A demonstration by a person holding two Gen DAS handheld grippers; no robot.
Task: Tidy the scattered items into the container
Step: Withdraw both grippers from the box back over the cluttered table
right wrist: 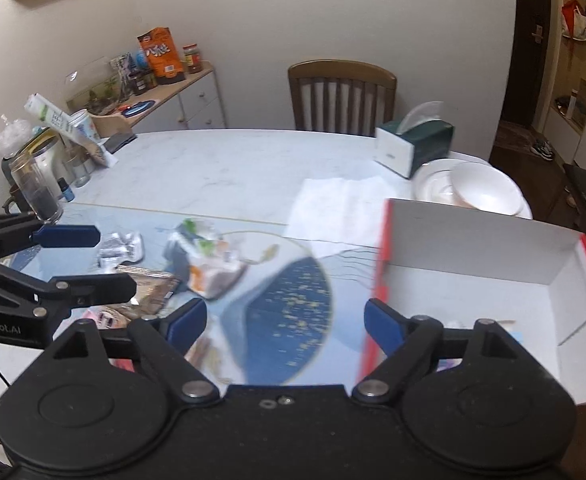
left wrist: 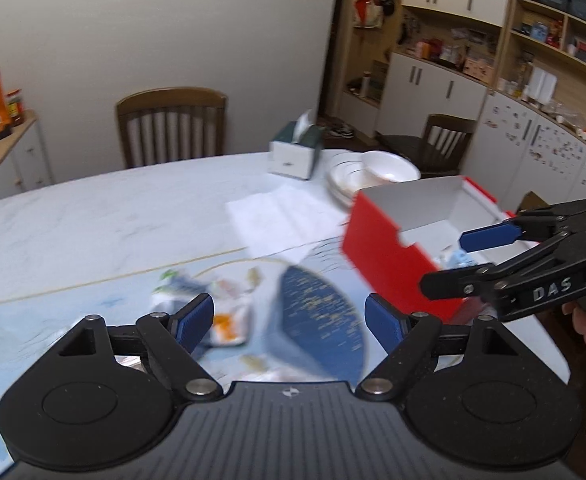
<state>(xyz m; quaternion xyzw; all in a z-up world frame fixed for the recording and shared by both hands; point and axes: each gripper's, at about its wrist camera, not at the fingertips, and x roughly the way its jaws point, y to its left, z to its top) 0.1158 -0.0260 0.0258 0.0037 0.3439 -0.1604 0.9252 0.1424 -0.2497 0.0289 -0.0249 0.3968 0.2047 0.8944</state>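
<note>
A red box (left wrist: 389, 256) (right wrist: 473, 276) with a white inside stands open at the right of the table, with a few pale packets (left wrist: 453, 256) in its corner. Blurred snack packets (left wrist: 223, 312) (right wrist: 209, 268) lie in a heap on a blue patterned mat (left wrist: 317, 312) (right wrist: 289, 308), and silver packets (right wrist: 119, 246) and a brown one (right wrist: 149, 294) lie further left. My left gripper (left wrist: 289, 318) (right wrist: 93, 260) hangs open over the heap, nothing between its fingers. My right gripper (right wrist: 285, 320) (left wrist: 467, 258) is open and empty at the box's near wall.
A green and white tissue box (left wrist: 295, 152) (right wrist: 413, 148), stacked white bowls (left wrist: 373, 176) (right wrist: 473, 192) and a white napkin (left wrist: 277, 216) (right wrist: 341, 208) sit behind the box. Glass jars (right wrist: 37, 188) crowd the table's left end. A wooden chair (left wrist: 171, 124) stands at the far side.
</note>
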